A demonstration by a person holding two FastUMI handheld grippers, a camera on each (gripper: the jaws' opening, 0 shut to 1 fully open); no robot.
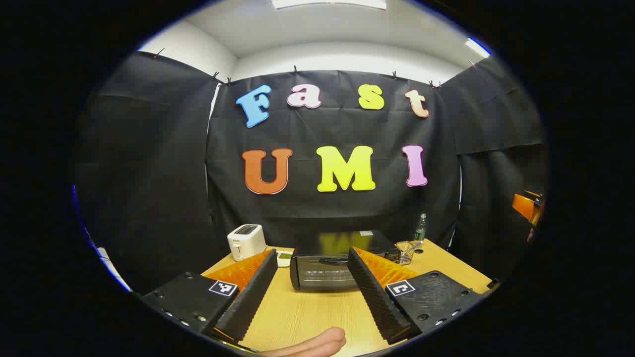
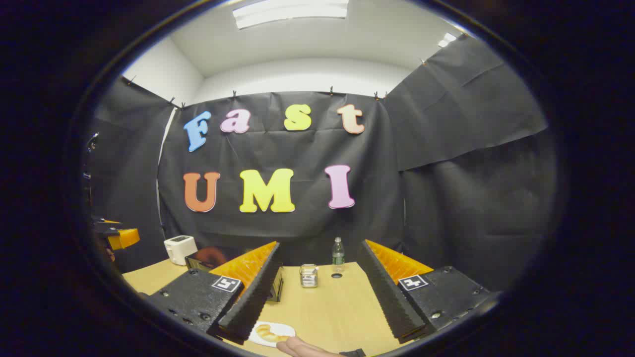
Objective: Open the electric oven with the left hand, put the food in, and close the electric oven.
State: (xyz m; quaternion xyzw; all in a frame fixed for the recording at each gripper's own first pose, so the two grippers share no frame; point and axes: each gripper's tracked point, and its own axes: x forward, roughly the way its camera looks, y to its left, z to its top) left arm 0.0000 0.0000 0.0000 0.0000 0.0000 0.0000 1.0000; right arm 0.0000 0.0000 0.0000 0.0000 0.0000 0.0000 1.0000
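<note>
Facing the booth from above the near edge of the worktop [image 1: 317, 312], both tools hang in the air and nothing is gripped, so the step in hand reads as the approach to the oven door. The electric oven [image 1: 330, 265] is the biggest thing on the worktop: a dark box set toward the back, door closed, its handle a bar across the upper front. In the left gripper view it sits squarely between the spread fingers of the left hand-held gripper [image 1: 311, 290], well apart from them. That lineup is worth keeping; my advice is to travel straight forward, stay level, and bring the wide-open jaws over the handle bar from the front before closing, then swing the door down along its hinge arc instead of pulling it outward, since a light oven might slide.

The right hand-held gripper [image 2: 317, 292] is likewise open and empty, aimed more to the right of the oven. A white toaster [image 1: 246, 241] stands left of the oven; a wire holder [image 2: 308, 275] and a bottle [image 2: 338, 253] stand to its right.

The food, a pale croissant-like pastry [image 2: 269, 332] on a small white plate [image 2: 285, 329], lies at the near edge beside the right tool's left finger, with a fingertip [image 2: 297, 347] close by
</note>
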